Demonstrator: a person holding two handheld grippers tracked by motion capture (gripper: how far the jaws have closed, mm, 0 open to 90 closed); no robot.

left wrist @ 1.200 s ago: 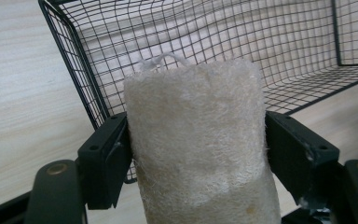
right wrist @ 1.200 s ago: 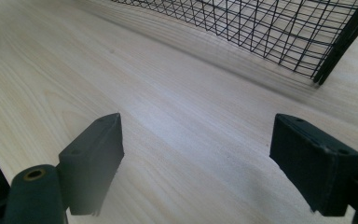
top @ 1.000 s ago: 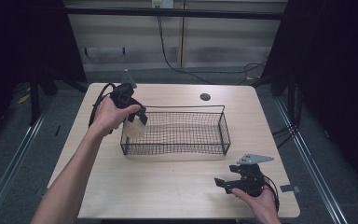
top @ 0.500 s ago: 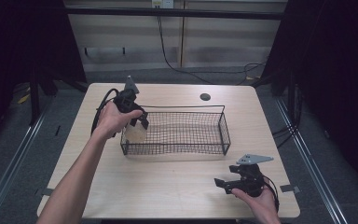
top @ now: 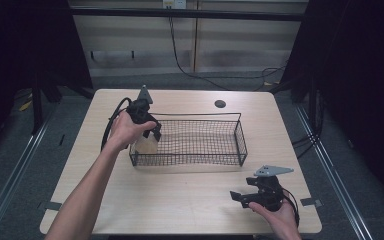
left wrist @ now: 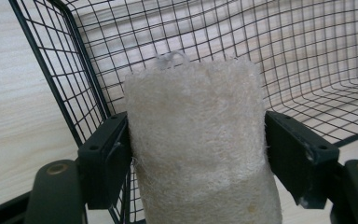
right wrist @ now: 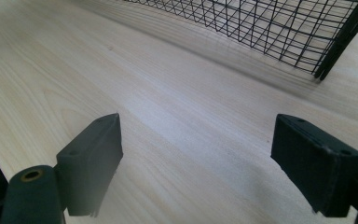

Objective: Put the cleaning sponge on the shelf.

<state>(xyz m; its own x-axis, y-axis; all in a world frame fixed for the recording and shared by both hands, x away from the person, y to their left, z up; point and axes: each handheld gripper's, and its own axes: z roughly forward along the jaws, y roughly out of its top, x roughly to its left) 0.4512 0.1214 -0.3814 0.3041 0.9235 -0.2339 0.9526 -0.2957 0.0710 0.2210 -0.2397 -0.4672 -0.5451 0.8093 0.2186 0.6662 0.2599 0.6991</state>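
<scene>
Nearest the person, at the table's front right edge, the right hand [top: 279, 216] held the right gripper [top: 241, 197] low over the bare wood, with the grey three-cornered plate [top: 273, 170] on top of it. Its jaws stood wide apart with nothing between them; in the right gripper view they framed only pale wood grain, with a corner of the wire basket [right wrist: 279, 28] beyond.

The light wooden table [top: 180, 195] lay bare between that gripper and the basket.

Farther in, around the middle of the table, sat the black wire basket [top: 215, 159], long and rectangular, its mesh floor showing the wood beneath.

At the basket's left end, the left hand [top: 122, 129] held the left gripper [top: 152, 134] angled down over the rim, its cable [top: 111, 120] looping out to the left. The jaws were clamped on a pale, fibrous loofah-like roll [left wrist: 198, 144] (coarse and off-white, standing upright between the pads). In the high view the roll [top: 146, 145] sat inside the basket's left end; whether it touched the mesh floor could not be told. In the left gripper view the basket's corner post [left wrist: 58, 70] rose just behind and left of the roll.

Beyond the basket, a small dark round fitting [top: 220, 104] lay set into the tabletop near the far edge.
</scene>
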